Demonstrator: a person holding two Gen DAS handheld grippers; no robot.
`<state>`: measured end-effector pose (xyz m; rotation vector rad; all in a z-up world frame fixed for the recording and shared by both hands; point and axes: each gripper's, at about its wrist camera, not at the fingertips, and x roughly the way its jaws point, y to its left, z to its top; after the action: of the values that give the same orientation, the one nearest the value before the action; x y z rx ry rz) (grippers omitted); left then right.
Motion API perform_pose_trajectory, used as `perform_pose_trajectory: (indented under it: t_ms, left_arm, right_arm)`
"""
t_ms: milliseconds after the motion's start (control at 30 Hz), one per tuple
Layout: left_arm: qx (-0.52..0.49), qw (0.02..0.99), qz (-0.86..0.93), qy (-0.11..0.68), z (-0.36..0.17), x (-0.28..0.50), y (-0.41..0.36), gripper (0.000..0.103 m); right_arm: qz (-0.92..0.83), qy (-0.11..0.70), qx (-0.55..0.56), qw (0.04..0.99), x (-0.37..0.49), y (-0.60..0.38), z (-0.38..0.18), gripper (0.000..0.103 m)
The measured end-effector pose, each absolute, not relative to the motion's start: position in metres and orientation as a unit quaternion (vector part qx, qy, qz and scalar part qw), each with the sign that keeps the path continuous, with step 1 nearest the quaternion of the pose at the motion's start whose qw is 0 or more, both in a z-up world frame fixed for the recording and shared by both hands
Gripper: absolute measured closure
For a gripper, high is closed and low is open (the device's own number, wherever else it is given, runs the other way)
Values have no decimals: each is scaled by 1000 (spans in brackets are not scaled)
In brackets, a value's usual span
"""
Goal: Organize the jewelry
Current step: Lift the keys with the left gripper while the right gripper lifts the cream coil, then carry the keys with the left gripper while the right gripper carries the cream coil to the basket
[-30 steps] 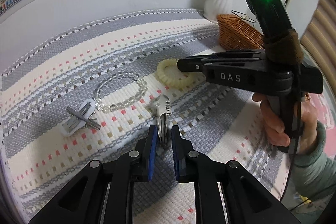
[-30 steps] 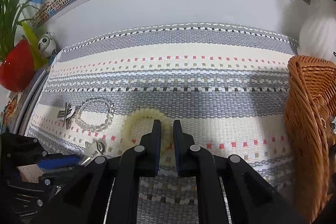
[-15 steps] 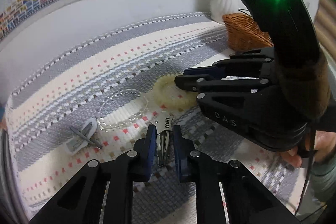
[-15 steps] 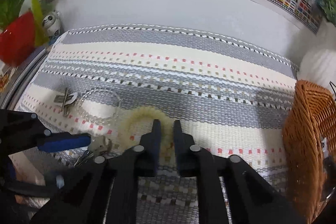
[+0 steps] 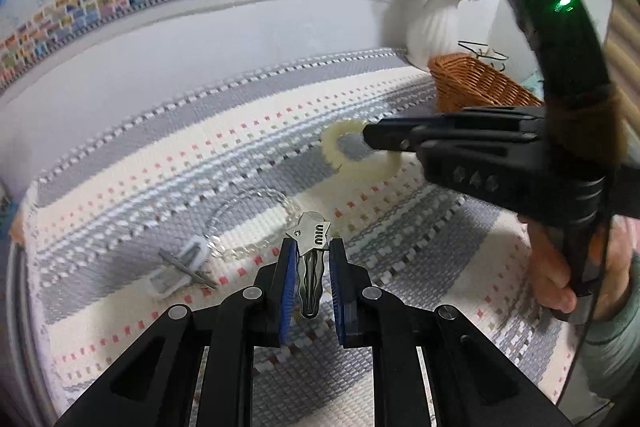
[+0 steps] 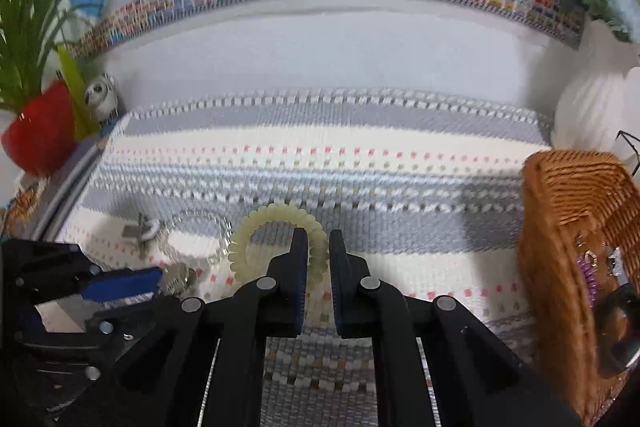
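Lower centre of the left wrist view: left gripper (image 5: 313, 259) clamped on silver hair clip (image 5: 311, 259). Clear bead bracelet (image 5: 248, 223) left of it. Right: right gripper (image 6: 318, 247) pinching cream coil bracelet (image 6: 276, 227); wicker basket (image 6: 560, 227) far right.

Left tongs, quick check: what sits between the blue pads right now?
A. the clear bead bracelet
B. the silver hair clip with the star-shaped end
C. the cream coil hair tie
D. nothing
B: in the left wrist view the left tongs are closed on the silver hair clip, while the clear bead bracelet lies on the mat and the cream coil hair tie sits at the right tongs.
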<state>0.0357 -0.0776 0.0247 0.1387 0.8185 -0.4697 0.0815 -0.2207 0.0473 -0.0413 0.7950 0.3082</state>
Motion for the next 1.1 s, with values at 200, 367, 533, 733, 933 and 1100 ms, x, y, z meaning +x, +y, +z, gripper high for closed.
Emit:
perform_pose_trajectory:
  t_ms: [200,367,533,733,933,1100]
  left_arm:
    - [70,898,-226,371,50,16,-83,87]
    - [93,901,-237,352,73,-12,-108,87]
    - [113,902,-249,335,93,-30,-135,87]
    - [125,893,-276,332,112,-31,-183,87]
    - [107,878,-327,334,132,-18,-241,87]
    - [110,862,-356,343,135,-6,-294,87]
  right_arm:
    - [157,368,26,916,64,-232,71,92]
    - [159,347,34,924,32,-248,95,92]
    - [141,316,47,937,-1,-285,123,92]
    - [85,297,74,948,-33,-355,144,92]
    - [28,293,125,948,-52,-447,155,92]
    - [-6,307,118,944,-63,-488,149,92]
